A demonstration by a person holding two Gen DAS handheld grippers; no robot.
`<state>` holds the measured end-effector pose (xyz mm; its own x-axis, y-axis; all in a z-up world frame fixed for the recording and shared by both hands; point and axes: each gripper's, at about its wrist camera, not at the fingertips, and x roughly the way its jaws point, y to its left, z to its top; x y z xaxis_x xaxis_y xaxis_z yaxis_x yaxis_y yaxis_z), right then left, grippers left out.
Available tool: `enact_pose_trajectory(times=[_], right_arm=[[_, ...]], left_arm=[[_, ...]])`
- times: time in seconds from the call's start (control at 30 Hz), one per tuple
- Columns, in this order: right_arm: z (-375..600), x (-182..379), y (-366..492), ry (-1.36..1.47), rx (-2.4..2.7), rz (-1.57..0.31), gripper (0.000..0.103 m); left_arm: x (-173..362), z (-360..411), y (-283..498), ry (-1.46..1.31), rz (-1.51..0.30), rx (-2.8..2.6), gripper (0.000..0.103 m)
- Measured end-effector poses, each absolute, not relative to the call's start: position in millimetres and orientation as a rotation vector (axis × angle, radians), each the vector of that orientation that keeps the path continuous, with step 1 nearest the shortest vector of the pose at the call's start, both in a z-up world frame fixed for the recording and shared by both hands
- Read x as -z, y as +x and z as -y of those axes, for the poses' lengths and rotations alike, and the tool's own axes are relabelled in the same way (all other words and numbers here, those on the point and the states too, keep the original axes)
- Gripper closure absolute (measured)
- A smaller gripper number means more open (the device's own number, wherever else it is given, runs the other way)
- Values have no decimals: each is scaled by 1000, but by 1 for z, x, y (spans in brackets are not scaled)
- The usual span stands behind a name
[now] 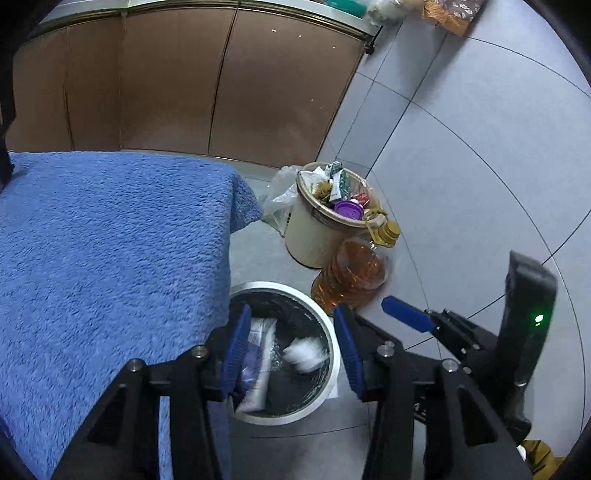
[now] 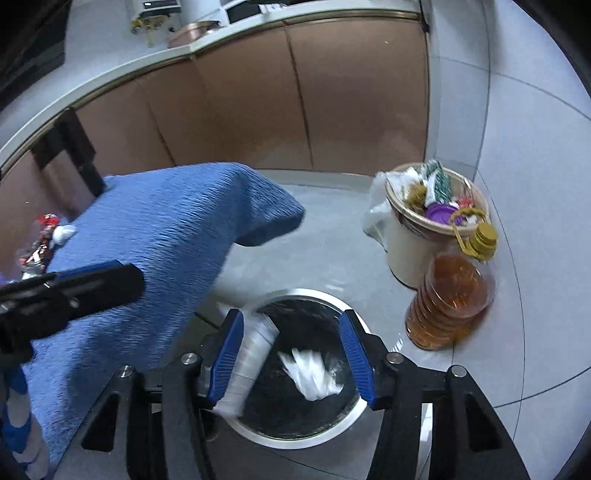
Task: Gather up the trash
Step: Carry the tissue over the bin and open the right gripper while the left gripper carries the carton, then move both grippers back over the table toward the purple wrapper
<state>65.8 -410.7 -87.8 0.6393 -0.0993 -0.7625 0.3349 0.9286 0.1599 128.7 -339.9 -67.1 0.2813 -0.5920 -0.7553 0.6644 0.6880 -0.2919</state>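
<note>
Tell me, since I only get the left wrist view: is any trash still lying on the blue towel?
Observer: Yes. The right wrist view shows red wrappers and a white wad at the far edge of the blue towel.
Operator: Are the right gripper's fingers apart? I see only one.
Observer: Yes. The right gripper has both fingers wide apart above the black-lined bin, pressing on nothing.
Operator: Anything else worth noting?
Observer: A copper-coloured pan sits on the counter.

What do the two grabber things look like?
Both are black frames with silver bolts and flat blue ribbed pads. The left gripper and right gripper match. In the left view, the right one carries a black block with a green light.
</note>
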Motion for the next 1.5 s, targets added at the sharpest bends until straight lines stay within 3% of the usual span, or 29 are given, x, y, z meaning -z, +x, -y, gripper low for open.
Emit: enact_pose_trajectory(times=[0.5,0.77,1.17,1.5], right_arm=[[404,78,44,313,302,-830,49],[364,35,33,266,239,-754,47],[294,-17,18,182,138,-663,47],[285,-32,-9,167,142,-620,46]], left_arm=[[22,263,123,8,-872,796,58],[-12,167,95,-17,-717,639,58],[-22,3,56,-186,-677,416,58],[-25,-29,29,-228,-657,377,58]])
